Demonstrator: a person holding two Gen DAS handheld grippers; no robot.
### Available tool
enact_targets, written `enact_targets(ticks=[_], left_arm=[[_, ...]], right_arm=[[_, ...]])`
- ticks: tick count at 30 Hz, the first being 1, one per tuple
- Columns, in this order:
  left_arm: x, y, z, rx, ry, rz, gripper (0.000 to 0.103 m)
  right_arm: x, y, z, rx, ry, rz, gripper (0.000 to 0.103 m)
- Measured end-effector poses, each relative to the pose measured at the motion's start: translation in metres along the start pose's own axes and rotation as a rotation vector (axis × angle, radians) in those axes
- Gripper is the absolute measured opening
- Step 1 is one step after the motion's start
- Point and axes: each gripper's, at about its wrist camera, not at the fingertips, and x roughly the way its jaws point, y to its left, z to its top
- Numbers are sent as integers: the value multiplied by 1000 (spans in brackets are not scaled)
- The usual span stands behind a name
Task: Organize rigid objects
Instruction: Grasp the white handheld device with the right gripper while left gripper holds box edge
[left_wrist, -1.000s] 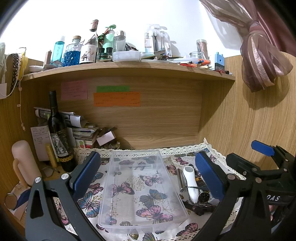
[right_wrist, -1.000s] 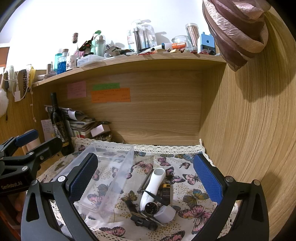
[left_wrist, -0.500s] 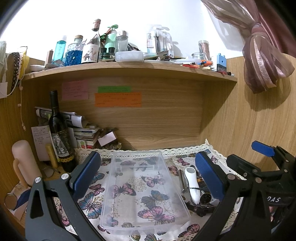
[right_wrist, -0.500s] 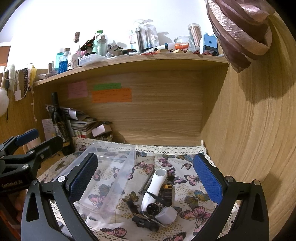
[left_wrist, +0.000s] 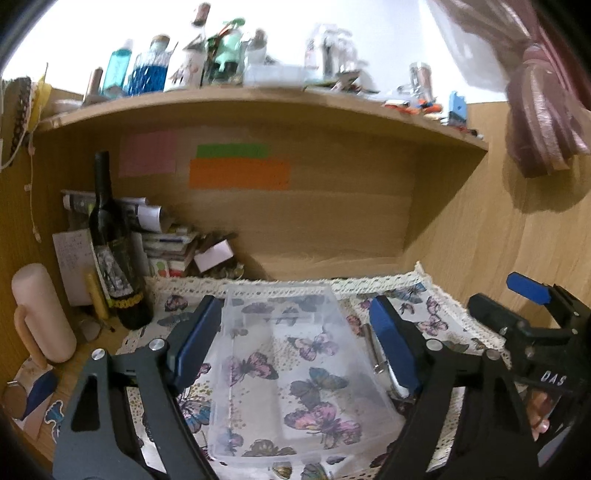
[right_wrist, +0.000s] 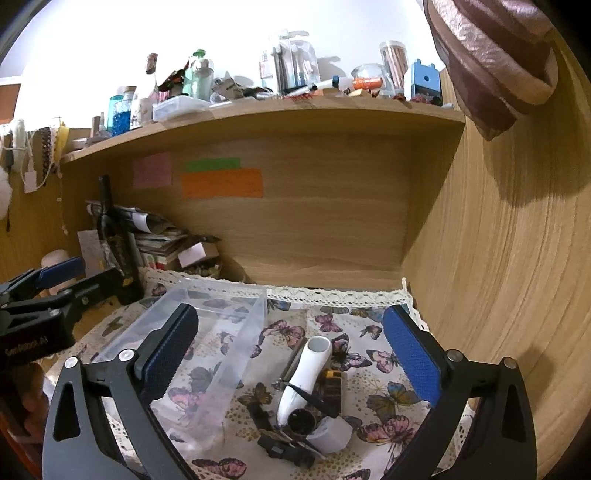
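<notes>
Left wrist view blurred; shelf items indistinct. Your left hand-held gripper released, jaws wide astride one clear bin on butterfly-cloth counter. Your right hand-held gripper released above pile: one white handle, small dark parts unclear. Legible: "DAS". Three wall notes, writing unreadable.

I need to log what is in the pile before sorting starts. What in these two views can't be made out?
- Left wrist view: the pile is mostly hidden behind the left gripper finger; shelf bottles are motion-blurred.
- Right wrist view: dark pieces under the white device overlap, too small to identify.
- Writing on the orange note is illegible.
</notes>
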Motion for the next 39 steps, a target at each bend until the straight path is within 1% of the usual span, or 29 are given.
enact_targets(ticks=[2, 4, 5, 8, 10, 12, 15, 18, 23, 25, 28, 31, 33, 35, 39], left_arm=[[8, 8, -1, -8, 30, 8, 75], [16, 18, -3, -25, 66, 8, 68], [21, 25, -4, -38, 89, 6, 66], [37, 43, -7, -63, 152, 22, 55], [50, 56, -11, -75, 202, 36, 45], [62, 69, -15, -87, 256, 35, 43], [77, 80, -21, -89, 318, 32, 37], [90, 84, -26, -67, 374, 14, 34], [107, 84, -30, -40, 461, -31, 25], [113, 84, -32, -37, 495, -44, 17], [120, 85, -34, -33, 538, -76, 16], [124, 82, -37, -16, 558, -89, 13], [127, 81, -39, -12, 572, -99, 12], [129, 81, -41, -14, 579, -102, 12], [131, 83, -40, -31, 578, -114, 12]], right_arm=[[6, -3, -1, 4, 21, -5, 91], [13, -6, -2, 9, 47, -10, 87], [17, -8, -3, 12, 61, -12, 83], [28, -13, -7, 18, 104, -32, 76], [36, -16, -11, 23, 136, -45, 72], [44, -17, -13, 28, 166, -54, 67], [55, -21, -18, 34, 201, -76, 65], [66, -24, -23, 41, 246, -91, 62], [89, -30, -30, 52, 336, -93, 55], [98, -31, -34, 53, 373, -90, 53], [111, -32, -38, 64, 422, -59, 47], [127, -29, -40, 71, 471, -31, 41], [138, -26, -41, 69, 502, -13, 36], [149, -24, -44, 74, 537, 4, 35], [168, -19, -49, 58, 600, 5, 33]])
